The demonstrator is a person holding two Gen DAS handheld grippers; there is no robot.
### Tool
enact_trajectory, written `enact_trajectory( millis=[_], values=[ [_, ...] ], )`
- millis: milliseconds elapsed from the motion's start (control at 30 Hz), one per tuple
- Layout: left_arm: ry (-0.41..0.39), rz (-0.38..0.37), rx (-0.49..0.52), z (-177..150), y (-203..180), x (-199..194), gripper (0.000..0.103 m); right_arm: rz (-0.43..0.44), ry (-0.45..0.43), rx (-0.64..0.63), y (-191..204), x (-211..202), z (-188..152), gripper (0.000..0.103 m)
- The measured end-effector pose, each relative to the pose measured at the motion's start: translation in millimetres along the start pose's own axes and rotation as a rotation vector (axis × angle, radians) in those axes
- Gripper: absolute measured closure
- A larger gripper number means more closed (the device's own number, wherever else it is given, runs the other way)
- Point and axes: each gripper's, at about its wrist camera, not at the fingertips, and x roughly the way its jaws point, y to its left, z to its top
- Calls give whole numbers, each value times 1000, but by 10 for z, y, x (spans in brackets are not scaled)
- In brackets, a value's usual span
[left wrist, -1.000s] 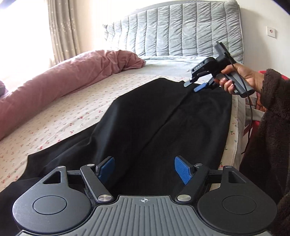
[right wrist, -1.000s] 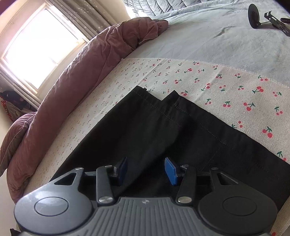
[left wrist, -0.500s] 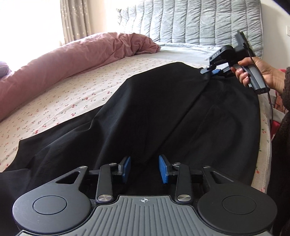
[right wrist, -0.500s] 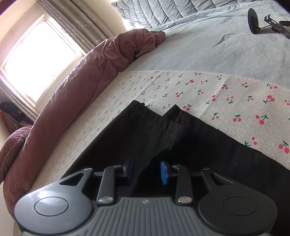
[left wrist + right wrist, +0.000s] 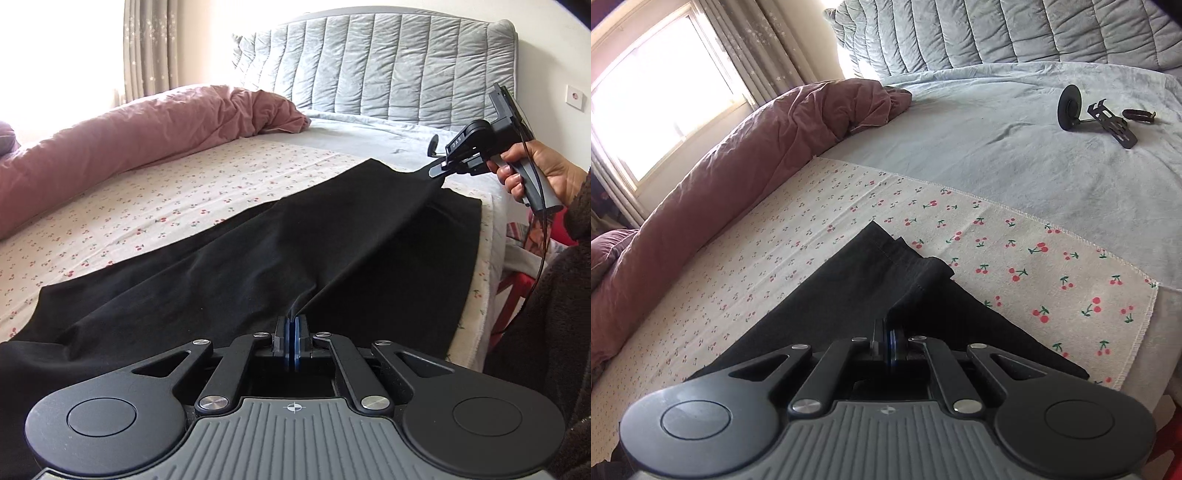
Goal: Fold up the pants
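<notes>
Pinching matte black pants (image 5: 280,258), both claws clamped.

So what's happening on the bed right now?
A person is folding black pants on the cherry-print sheet. The left gripper is shut on a pinch of fabric near one end, and the right gripper is shut on the cloth near the hem end, lifting it off the bed. A taut ridge of cloth runs between them. The pink duvet lies bunched along the far side.
</notes>
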Motion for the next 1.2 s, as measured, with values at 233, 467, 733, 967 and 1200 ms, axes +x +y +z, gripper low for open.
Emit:
enact_trajectory(
  millis=[233, 467, 733, 967, 1200],
  values=[
    [44, -52, 16, -51, -72, -52, 103, -81, 51, -57, -120, -108, -286, 102],
    [85, -127, 19, -103, -108, -76, 103, -120, 38, -97, -155, -219, -444, 102],
    [105, -164, 27, -117, -214, -87, 103, -145, 4, -119, -183, -238, -457, 102],
    [113, -214, 42, -123, -326, -76, 103, -149, -20, -89, -315, -205, -446, 102],
    [118, -232, 32, -125, -310, -81, 103, -184, -26, -89, -323, -210, -455, 102]
  ],
)
